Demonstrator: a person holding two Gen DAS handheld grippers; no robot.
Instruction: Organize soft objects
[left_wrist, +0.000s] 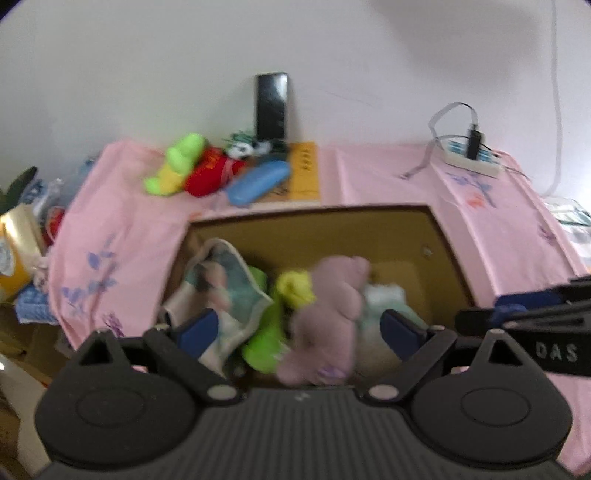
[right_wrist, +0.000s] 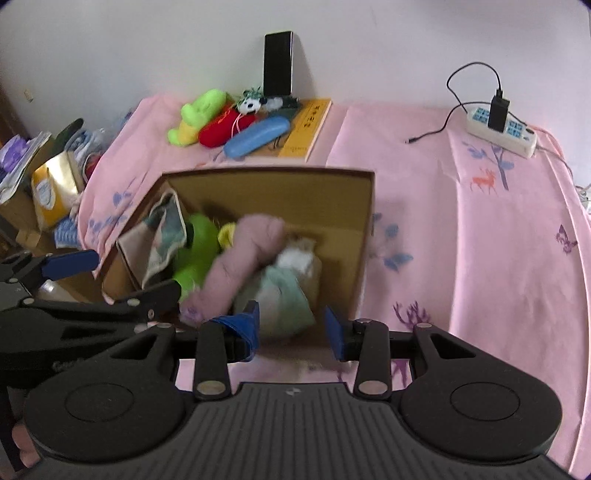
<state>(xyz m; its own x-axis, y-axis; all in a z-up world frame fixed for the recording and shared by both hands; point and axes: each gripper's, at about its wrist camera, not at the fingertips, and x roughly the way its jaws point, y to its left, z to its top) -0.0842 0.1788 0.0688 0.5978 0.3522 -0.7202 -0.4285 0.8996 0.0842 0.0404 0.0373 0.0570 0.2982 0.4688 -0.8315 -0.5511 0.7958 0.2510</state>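
Cardboard box (right_wrist: 364, 221) at frame centre on the pink-covered table (right_wrist: 480, 229), holding a mauve plush (right_wrist: 243, 258), green plush (right_wrist: 197, 254) and pale cloth bundle (right_wrist: 284, 295). Left gripper (left_wrist: 301, 328) spread wide above the box, holding nothing; right gripper (right_wrist: 291, 326) partly spread, empty. Green toy (right_wrist: 195, 116) and red toy (right_wrist: 221, 129) remain upper left. Judged light, squashy, non-fragile; pinch mid-body.

So the box (right_wrist: 364, 221) sits on the surface (right_wrist: 480, 240) with plush toys (right_wrist: 243, 254) piled inside. Behind it by the wall there's another toy cluster (right_wrist: 210, 120), a book (right_wrist: 308, 129) right of those, and a phone (right_wrist: 277, 62) (leaning upright). Power strip (right_wrist: 502, 127) far right.
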